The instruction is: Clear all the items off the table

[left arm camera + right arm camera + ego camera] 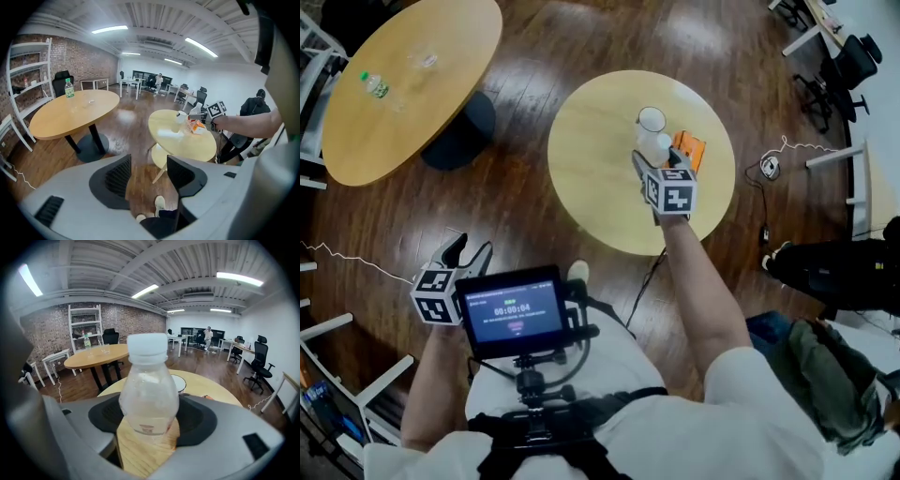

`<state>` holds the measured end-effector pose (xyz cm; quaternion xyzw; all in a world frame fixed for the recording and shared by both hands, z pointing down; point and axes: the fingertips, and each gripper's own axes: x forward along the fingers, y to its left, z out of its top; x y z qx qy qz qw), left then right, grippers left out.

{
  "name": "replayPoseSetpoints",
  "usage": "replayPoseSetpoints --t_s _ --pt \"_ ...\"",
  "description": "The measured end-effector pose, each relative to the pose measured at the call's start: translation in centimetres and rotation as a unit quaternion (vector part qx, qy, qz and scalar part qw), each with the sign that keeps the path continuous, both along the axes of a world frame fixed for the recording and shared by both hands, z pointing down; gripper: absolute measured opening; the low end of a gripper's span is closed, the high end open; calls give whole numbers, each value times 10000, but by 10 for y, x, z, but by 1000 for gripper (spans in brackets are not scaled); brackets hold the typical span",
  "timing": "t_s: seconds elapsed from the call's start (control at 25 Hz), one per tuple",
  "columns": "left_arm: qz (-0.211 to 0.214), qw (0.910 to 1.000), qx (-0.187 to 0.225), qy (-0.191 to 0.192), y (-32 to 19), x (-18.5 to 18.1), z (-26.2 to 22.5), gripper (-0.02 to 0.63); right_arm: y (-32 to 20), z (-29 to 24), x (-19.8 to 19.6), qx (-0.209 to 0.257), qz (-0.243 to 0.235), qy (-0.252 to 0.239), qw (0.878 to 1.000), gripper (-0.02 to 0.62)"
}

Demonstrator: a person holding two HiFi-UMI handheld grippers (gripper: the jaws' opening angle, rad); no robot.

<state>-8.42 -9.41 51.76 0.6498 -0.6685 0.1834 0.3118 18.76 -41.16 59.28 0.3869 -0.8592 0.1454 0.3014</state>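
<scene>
Now the right hand-held gripper (149, 420) clenches a clear plastic bottle with white cap (149, 380), upright near the middle of the round wooden worktop (591, 164); an orange carton (691, 148) sits at its three o'clock. The left hand-held gripper (148, 176) is released, empty.

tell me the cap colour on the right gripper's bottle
White cap, clearest in the right gripper view.
</scene>
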Motion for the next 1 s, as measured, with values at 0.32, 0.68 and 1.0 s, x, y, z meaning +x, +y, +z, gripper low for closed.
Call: replayPoseSetpoints --t_s 0.32,0.68,1.0 --pt "-230 9997 -48 -73 7 -10 -2 245 4 -24 3 164 -175 106 9997 314" --pt "-562 9983 70 -110 18 -37 -5 245 20 -86 -65 239 -1127 10 9933 313" --pt "-848 9955 425 35 28 -107 0 244 40 -127 -195 439 -1971 -42 9794 313"
